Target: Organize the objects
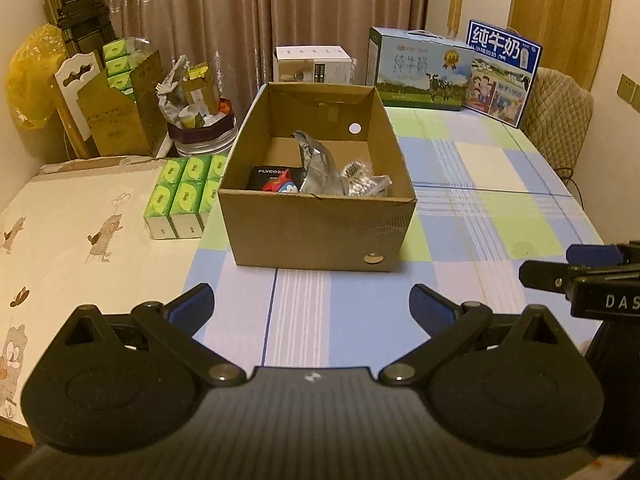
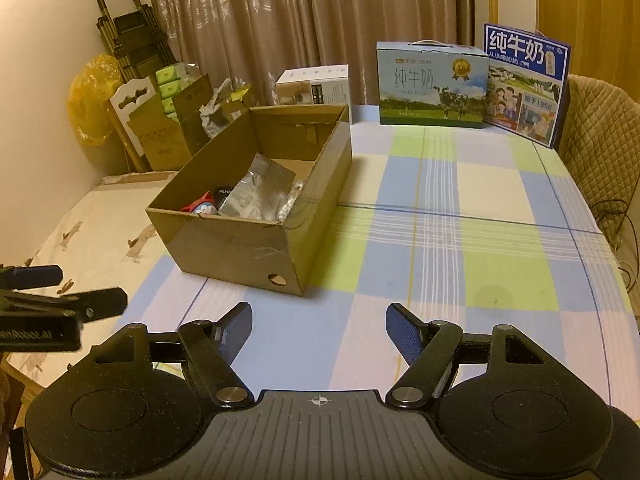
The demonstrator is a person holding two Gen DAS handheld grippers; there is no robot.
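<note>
Checked table [image 1: 460, 208] bears cardboard box [image 1: 320, 232], milk cartons [image 1: 420, 70].

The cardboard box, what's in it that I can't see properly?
- Black box in the cardboard box, left wrist view: near wall hides its lower part, print cut short.
- Red and blue toy, right wrist view: only its top shows above the wall.
- Bag of silver beads: hidden behind the foil pouch in the right wrist view.
</note>
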